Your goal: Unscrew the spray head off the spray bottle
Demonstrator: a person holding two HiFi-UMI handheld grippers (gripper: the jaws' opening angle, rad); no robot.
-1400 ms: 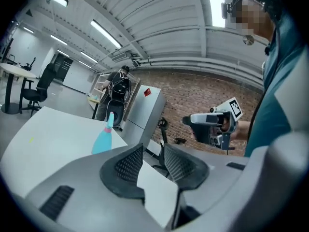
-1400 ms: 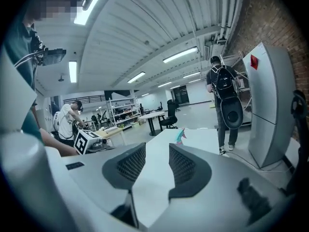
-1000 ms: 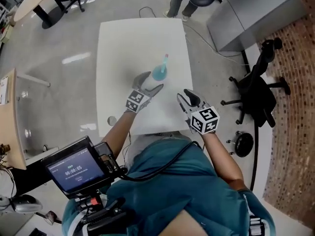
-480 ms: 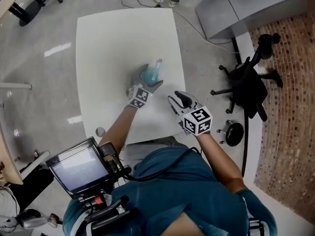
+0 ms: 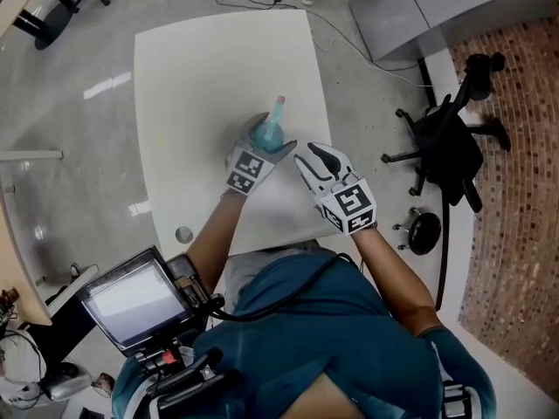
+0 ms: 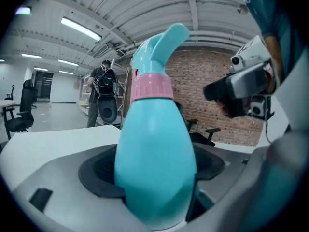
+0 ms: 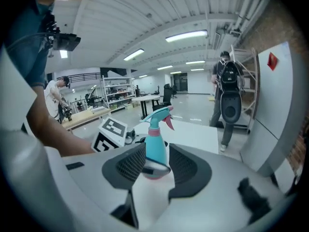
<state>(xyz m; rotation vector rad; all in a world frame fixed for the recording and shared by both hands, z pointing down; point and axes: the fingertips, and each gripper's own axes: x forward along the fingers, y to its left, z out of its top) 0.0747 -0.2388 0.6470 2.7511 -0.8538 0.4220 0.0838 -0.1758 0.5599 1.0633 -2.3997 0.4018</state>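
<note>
Two hand-held grippers over a white tabletop [image 5: 201, 68], seen from the head view, both angled toward one teal spray bottle [image 5: 270, 130]. The bottle stands upright near the tabletop's right-hand middle, its spray head [image 5: 280, 103] seated on the neck above a pink collar [image 6: 150, 87], not unscrewed. The left hand-held gripper [image 5: 267, 141] reaches in from the person's side with its jaws spread as wide as they go. In the left gripper view the bottle's fat body fills the gap between the dark pads, deep toward the throat, but a firm squeeze is not evident, so I read it as open around the bottle. The right hand-held gripper [image 5: 312, 154] sits just beside the bottle, to its right and apart from it, with its jaws parted about halfway and nothing between them. In the right gripper view the bottle shows beyond the tips, framed in the gap, nozzle and pink trigger [image 7: 170, 123] pointing right. The left marker cube [image 7: 110, 132] sits low to the bottle's left there. The right marker cube [image 5: 349, 206] rides above the person's wrist. Off the tabletop are a black office chair [image 5: 445, 151] by a brick wall [image 5: 524, 199], a grey cabinet [image 5: 454, 3] at top right, and a small screen [image 5: 135, 302] at lower left.
</note>
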